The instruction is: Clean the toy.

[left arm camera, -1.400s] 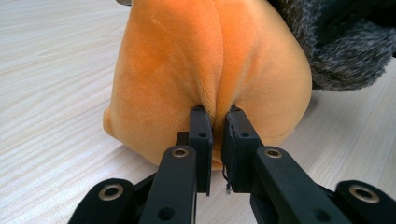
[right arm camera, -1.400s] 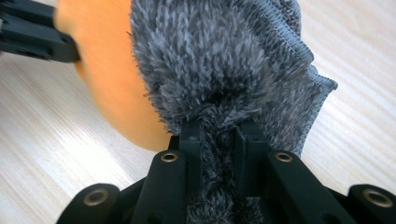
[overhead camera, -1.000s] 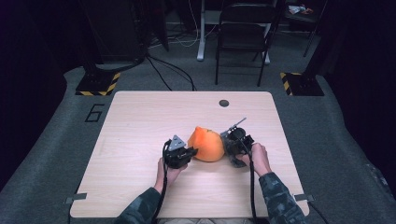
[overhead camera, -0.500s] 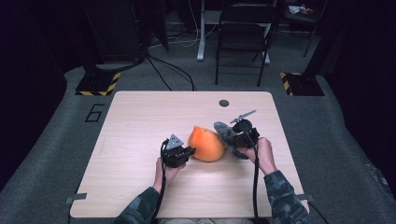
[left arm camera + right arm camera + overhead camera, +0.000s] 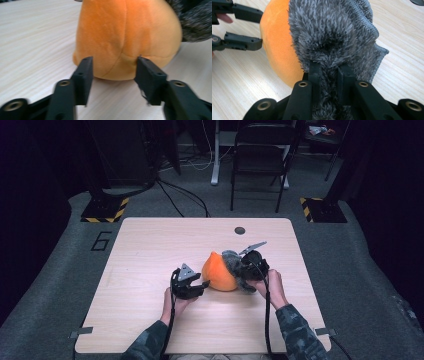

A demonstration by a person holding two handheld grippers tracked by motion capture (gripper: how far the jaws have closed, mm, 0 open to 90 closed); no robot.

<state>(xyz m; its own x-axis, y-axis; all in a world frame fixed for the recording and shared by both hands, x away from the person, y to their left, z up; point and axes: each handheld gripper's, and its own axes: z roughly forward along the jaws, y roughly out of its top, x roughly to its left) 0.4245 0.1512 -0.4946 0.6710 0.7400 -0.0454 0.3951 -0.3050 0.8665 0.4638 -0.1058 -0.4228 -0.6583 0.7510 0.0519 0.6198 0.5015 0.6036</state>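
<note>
An orange plush ball (image 5: 219, 274) rests on the wooden table (image 5: 150, 250), with grey fuzzy fabric (image 5: 231, 260) draped over its right side. My left gripper (image 5: 204, 284) sits at the ball's left. Its jaws have just been opening and now stand apart. In the left gripper view the ball (image 5: 127, 32) bulges just ahead of the left gripper (image 5: 113, 67), and the pads are not pressing on it. My right gripper (image 5: 329, 72) is shut on a fold of the grey fabric (image 5: 332, 32), which partly covers the ball (image 5: 278, 45).
A small dark round cap (image 5: 240, 230) sits in the table near its far edge. Beyond the table are a folding chair (image 5: 260, 160), floor cables, and two yellow-and-black striped bases (image 5: 105, 210). Bare wood lies to the left and in front of the ball.
My left gripper's jaws have come apart, off the orange ball. My right hand has risen a little with the grey fabric pinched in it. The ball stays put.
</note>
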